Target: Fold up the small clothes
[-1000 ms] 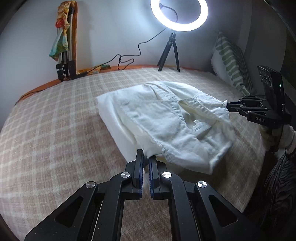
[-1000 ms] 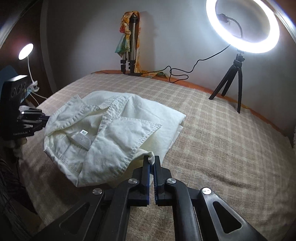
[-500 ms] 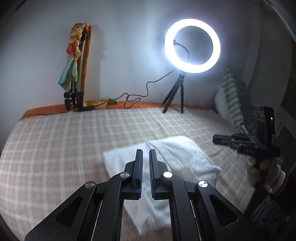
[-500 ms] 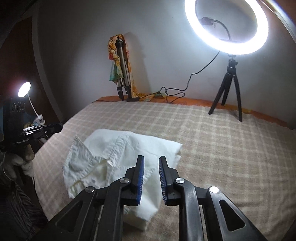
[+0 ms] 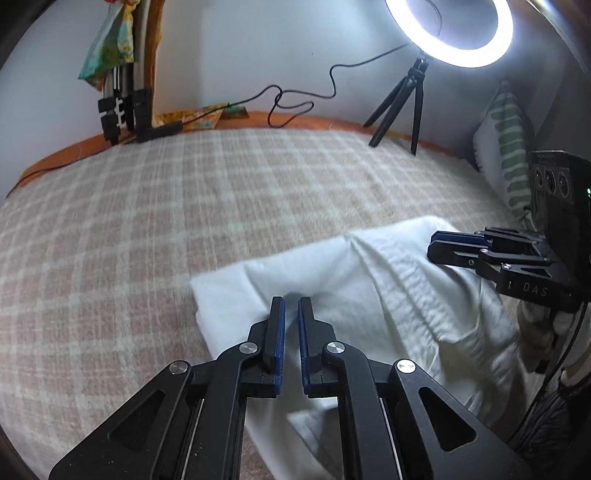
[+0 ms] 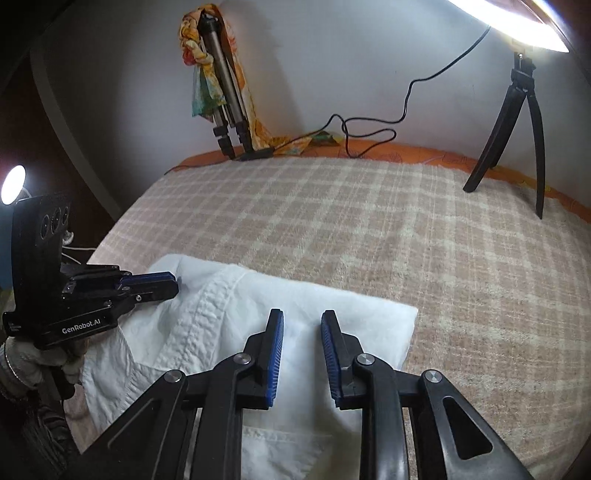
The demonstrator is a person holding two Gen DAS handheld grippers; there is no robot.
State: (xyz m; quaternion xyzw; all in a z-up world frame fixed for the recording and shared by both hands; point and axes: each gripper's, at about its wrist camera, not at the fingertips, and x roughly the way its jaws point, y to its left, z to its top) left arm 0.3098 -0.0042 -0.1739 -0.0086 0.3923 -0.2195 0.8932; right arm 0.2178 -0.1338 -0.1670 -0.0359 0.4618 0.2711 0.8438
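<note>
One white garment [image 5: 369,295] is seen lying folded on the checked blanket [image 5: 184,221], at its near edge. The left gripper [image 5: 291,306] is held clenched and empty above the cloth; the right gripper [image 6: 302,321] is parted, its jaws having just been opening, with nothing between them. A striped pillow [image 5: 506,155] is shown only in the left view, a small lamp [image 6: 13,179] only in the right. One ring light [image 5: 448,33] and two tripods are counted in both
</note>
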